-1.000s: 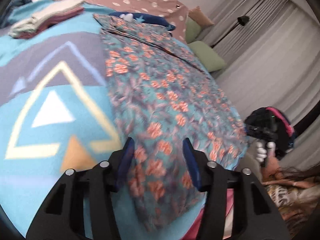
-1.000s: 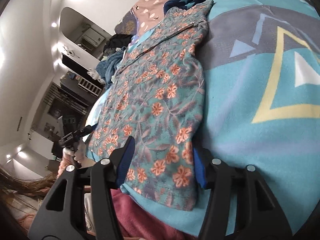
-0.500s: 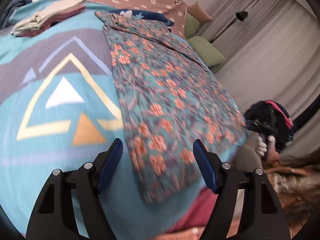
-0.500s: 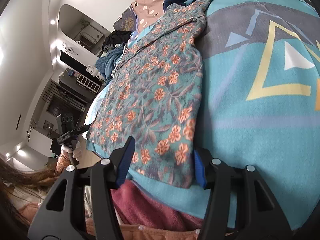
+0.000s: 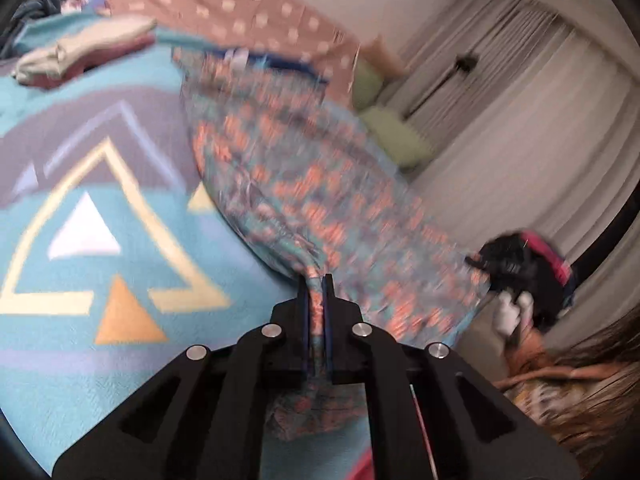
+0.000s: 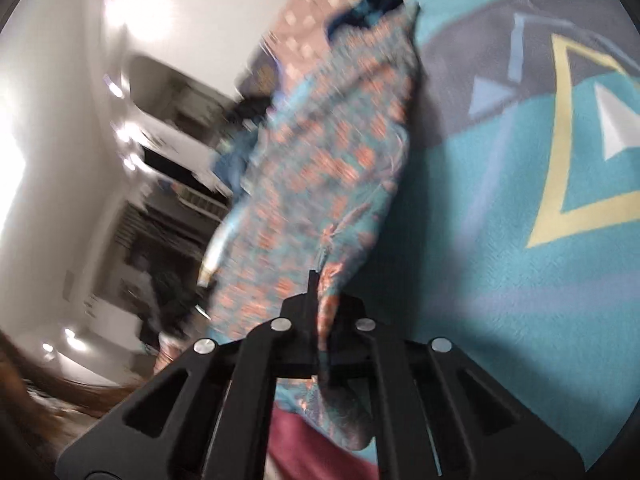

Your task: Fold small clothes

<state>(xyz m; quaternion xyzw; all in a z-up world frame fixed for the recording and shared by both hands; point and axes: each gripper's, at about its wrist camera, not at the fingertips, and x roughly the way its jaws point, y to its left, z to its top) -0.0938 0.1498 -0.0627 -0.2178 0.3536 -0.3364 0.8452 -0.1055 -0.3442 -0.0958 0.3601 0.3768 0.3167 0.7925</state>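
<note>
**Both grippers clamped on near hem of floral garment, laid on patterned bed cover**

Surface: a bed spread with a teal blanket (image 5: 60, 360) bearing grey bands and yellow, white and orange triangles. Beyond it lies a brown cover with pale dots (image 5: 256, 12). The floral garment (image 5: 288, 168), teal with orange blossoms, lies lengthwise on the blanket, its far end toward the dotted cover, its near hem at the bed's edge. Both views are blurred.

Grippers: the left gripper (image 5: 316, 280) has just been closing; its fingers now stand together with a bunched fold of the garment's near hem pinched between them, cloth hanging below the jaws. The right gripper (image 6: 324, 280) has likewise just been closing and is clamped on the garment (image 6: 340, 152) at the opposite near corner, fabric draped over and under the fingers.

Left wrist view only: a folded pile of pale and pink clothes (image 5: 76, 56) at the far left of the blanket (image 6: 500, 280); green cushions (image 5: 396, 136) beside pleated curtains (image 5: 540, 128); a black lamp on a stand (image 5: 464, 64); the other gripper's black body with a white-gloved hand (image 5: 512, 312) at the right.

Right wrist view only: a white wall with bright lights (image 6: 140, 12), dark shelving (image 6: 172, 208) in a recess, and a maroon cloth (image 6: 316, 444) beneath the garment's hem.
</note>
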